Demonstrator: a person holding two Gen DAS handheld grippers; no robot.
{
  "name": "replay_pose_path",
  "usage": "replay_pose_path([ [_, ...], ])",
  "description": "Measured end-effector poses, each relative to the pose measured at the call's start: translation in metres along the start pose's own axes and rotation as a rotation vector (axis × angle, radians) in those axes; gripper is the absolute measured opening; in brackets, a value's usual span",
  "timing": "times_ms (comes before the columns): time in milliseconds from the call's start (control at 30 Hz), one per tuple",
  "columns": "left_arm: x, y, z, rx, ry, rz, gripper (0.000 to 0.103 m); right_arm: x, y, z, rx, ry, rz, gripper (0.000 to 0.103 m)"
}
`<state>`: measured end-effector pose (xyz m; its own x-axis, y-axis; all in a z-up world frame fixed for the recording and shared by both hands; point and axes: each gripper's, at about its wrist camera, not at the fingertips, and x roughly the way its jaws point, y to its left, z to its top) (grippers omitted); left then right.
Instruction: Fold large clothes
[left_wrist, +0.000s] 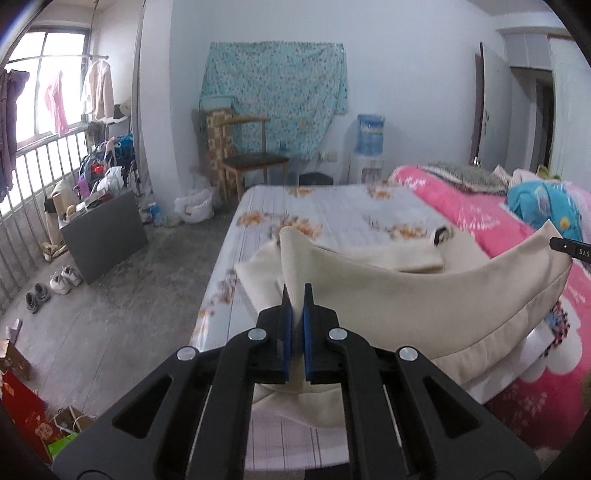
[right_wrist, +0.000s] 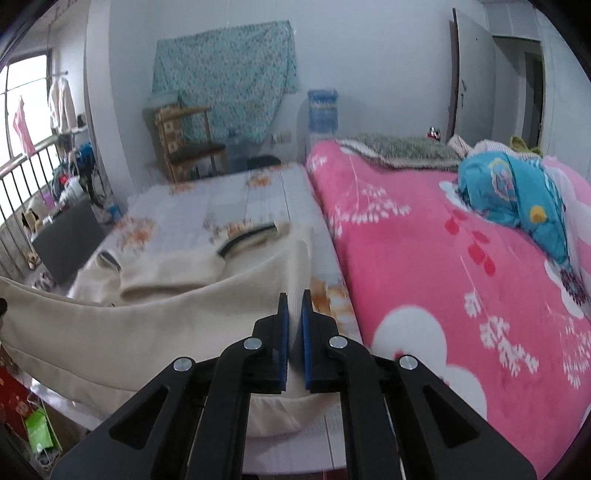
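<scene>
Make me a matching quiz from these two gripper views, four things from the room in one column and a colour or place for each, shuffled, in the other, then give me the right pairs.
Things:
1. cream garment
2. blanket
3. water dispenser
4. wooden chair

Descriptions:
A. pink with white flowers
B. stands in front of the teal patterned cloth on the wall
C. pinched in both grippers
D. carries a blue bottle on top

Pairs: 1-C, 2-A, 3-D, 4-B. The left gripper and the right gripper each clamp the garment's lifted edge.
</scene>
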<state>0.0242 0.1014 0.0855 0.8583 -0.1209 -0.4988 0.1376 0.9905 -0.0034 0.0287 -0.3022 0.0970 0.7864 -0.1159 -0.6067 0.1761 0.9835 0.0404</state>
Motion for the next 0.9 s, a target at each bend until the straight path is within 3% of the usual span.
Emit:
replay_pose_path([
  [267, 0.052, 0.023, 0.059, -0.054, -0.06, -0.014, 0.004, 0.033, 0.019, 0.07, -0.079, -0.095, 0.023, 0.006],
  [400, 0.11, 0.041, 0.082, -0.089, -0.026, -0.009, 0.004, 0.084, 0.025, 0.106, -0.08, -0.09, 0.06, 0.006],
  [500, 0.16, 0.048, 0.087, -0.095, 0.035, 0.003, 0.005, 0.145, 0.03, 0.121, -0.067, -0.027, 0.084, 0.006],
  [667, 0.249, 0.046, 0.07, -0.062, 0.218, 0.033, 0.01, 0.231, 0.038, 0.107, -0.085, 0.117, 0.063, 0.008],
  [700, 0.263, 0.046, 0.064, -0.05, 0.253, 0.059, 0.011, 0.245, 0.037, 0.1, -0.088, 0.159, 0.049, 0.015],
  [733, 0.271, 0.048, 0.06, -0.045, 0.271, 0.081, 0.012, 0.256, 0.033, 0.093, -0.088, 0.194, 0.028, 0.021],
  [767, 0.276, 0.05, 0.056, -0.043, 0.289, 0.101, 0.02, 0.261, 0.029, 0.092, -0.082, 0.213, 0.016, 0.022],
  [900, 0.254, 0.065, 0.056, -0.071, 0.259, 0.112, 0.021, 0.237, -0.003, 0.084, 0.002, 0.196, 0.007, 0.022],
])
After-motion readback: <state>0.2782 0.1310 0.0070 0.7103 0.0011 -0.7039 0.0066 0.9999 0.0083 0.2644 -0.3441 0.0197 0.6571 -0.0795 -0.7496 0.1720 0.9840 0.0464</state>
